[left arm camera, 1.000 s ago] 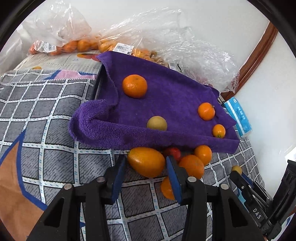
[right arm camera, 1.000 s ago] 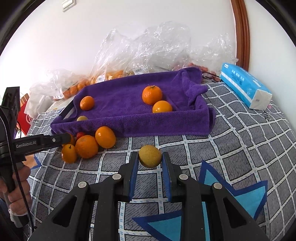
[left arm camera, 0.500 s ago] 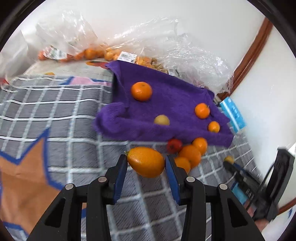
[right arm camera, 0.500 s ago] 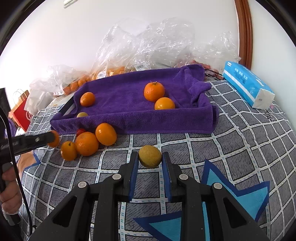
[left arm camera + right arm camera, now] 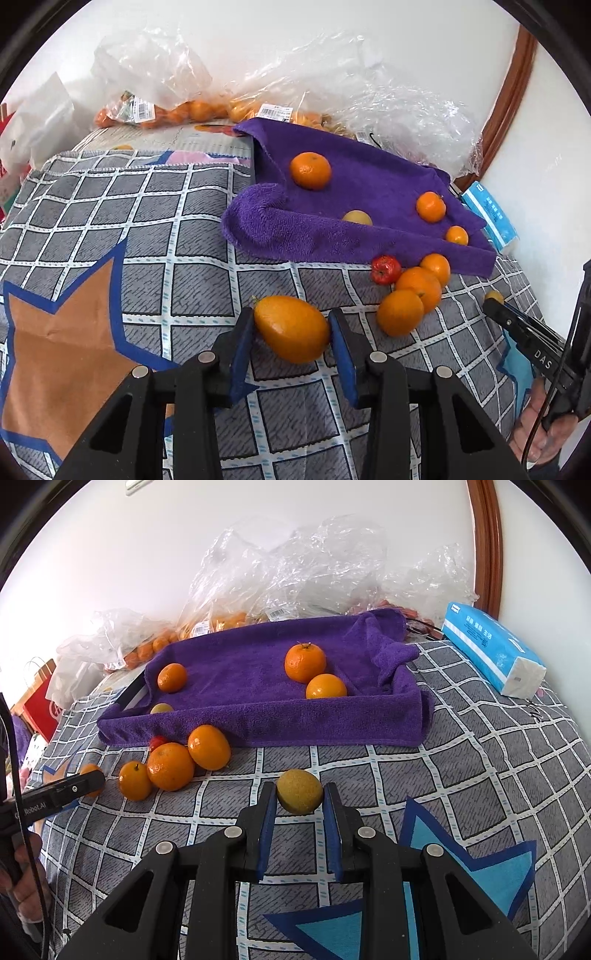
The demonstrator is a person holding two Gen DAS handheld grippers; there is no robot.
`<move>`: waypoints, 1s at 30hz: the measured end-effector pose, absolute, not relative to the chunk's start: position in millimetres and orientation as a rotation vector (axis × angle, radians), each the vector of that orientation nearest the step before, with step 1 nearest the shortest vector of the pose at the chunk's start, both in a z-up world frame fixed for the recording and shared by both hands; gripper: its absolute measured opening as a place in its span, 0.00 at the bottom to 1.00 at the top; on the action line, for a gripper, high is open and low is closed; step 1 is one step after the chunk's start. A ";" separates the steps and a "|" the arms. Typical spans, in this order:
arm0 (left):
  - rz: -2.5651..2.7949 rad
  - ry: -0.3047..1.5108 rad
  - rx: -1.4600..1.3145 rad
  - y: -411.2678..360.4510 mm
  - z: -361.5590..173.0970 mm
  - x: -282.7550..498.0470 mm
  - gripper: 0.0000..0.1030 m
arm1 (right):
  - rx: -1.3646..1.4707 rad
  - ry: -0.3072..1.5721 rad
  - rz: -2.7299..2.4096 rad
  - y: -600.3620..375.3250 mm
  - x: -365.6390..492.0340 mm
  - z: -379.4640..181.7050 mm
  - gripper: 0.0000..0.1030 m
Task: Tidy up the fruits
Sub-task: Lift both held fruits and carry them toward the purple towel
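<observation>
Purple towelling over a shallow tray (image 5: 258, 723), up at twelve o'clock from both tools and well apart from each. Already in it: four fruits, among them a big orange (image 5: 305, 662) with a smaller one (image 5: 325, 686) touching at its five o'clock. Left gripper (image 5: 291, 332) clamped on an oval orange fruit (image 5: 291, 328), blue pads (image 5: 242, 343) pressing both flanks, long axis lying crosswise between the jaws from ten to four, stem tip poking past the left pad. Right gripper (image 5: 300, 801) shut tight on a small yellow-brown fruit (image 5: 300, 792), round, so no axis to mind. From the left wrist view, tray off at one o'clock, its folded near rim (image 5: 332, 243) between tool and bed. From the right wrist view, tray dead ahead at twelve, nothing in between but checked bedspread (image 5: 461, 760). Probably the shorter, cleaner path for the right hand; for the left, a swing toward one o'clock, past a loose cluster of three oranges (image 5: 419, 288) and a small red fruit (image 5: 386, 269) lying just outside the rim at two o'clock. Likely next: lift over the rim, then release onto the towel. Risk of rolling on landing, the oval one least along its length. Clear plastic bags (image 5: 288, 572) of more fruit beyond the tray, against the wall.
</observation>
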State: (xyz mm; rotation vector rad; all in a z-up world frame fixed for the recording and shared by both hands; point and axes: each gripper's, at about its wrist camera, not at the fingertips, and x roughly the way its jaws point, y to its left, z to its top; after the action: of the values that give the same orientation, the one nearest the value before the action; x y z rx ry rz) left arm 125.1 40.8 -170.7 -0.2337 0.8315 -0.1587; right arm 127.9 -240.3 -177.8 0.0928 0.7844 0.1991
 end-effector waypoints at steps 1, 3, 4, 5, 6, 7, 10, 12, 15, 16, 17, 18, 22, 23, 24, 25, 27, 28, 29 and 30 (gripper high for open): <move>-0.174 0.824 -0.243 41.5 -169.9 124.2 0.37 | 0.094 0.784 0.197 -240.7 127.8 -177.7 0.25; -0.185 0.809 -0.262 44.1 -168.8 122.0 0.37 | 0.099 0.782 0.192 -241.9 127.6 -177.4 0.25; -0.188 0.800 -0.273 45.6 -168.1 120.6 0.37 | 0.102 0.782 0.191 -242.6 127.7 -177.3 0.25; -0.191 0.793 -0.281 46.7 -167.6 119.4 0.37 | 0.104 0.780 0.189 -243.0 127.5 -177.1 0.25; -0.192 0.787 -0.286 47.7 -166.9 118.2 0.37 | 0.106 0.779 0.189 -243.4 127.3 -177.0 0.25; -0.188 0.780 -0.286 47.7 -166.1 117.4 0.37 | 0.108 0.777 0.189 -243.6 126.9 -176.7 0.25; -0.183 0.757 -0.279 46.2 -163.1 114.7 0.37 | 0.112 0.769 0.185 -244.2 125.5 -175.8 0.25; -0.180 0.746 -0.277 46.3 -161.7 113.5 0.37 | 0.118 0.764 0.181 -245.4 124.5 -175.3 0.25; -0.178 0.721 -0.288 48.3 -159.0 110.7 0.37 | 0.129 0.755 0.173 -247.5 122.9 -174.4 0.25; -0.175 0.712 -0.288 48.9 -158.1 110.0 0.37 | 0.131 0.754 0.171 -247.7 122.8 -174.0 0.25; -0.173 0.707 -0.287 49.1 -157.6 109.6 0.37 | 0.132 0.753 0.170 -247.9 122.4 -173.8 0.25; -0.173 0.703 -0.286 49.1 -157.2 109.3 0.37 | 0.132 0.752 0.170 -247.9 122.4 -173.8 0.25; -0.173 0.698 -0.287 49.3 -156.5 109.3 0.37 | 0.129 0.750 0.165 -248.2 122.1 -173.3 0.25; -0.173 0.695 -0.288 49.5 -156.2 109.1 0.37 | 0.129 0.749 0.163 -248.4 122.0 -173.2 0.25; -0.173 0.690 -0.290 50.2 -155.6 108.7 0.37 | 0.129 0.749 0.161 -248.6 121.9 -173.1 0.25; -0.172 0.685 -0.293 50.7 -155.3 107.7 0.37 | 0.130 0.749 0.161 -248.8 121.8 -173.1 0.25; -0.173 0.678 -0.297 51.3 -154.5 106.8 0.37 | 0.131 0.749 0.160 -248.7 121.8 -173.2 0.25; -0.174 0.673 -0.300 52.0 -153.9 106.1 0.37 | 0.131 0.749 0.159 -248.3 121.6 -173.2 0.25; -0.176 0.669 -0.302 52.5 -153.4 105.3 0.37 | 0.131 0.748 0.161 -248.3 121.5 -173.0 0.25; -0.177 0.665 -0.304 52.7 -152.8 104.7 0.37 | 0.131 0.746 0.163 -248.4 121.3 -172.9 0.25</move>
State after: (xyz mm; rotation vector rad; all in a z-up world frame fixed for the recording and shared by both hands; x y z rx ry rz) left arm 104.7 52.7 -152.8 -0.3035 0.6649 -0.1772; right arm 121.3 -248.4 -172.9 0.1310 0.7461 0.1634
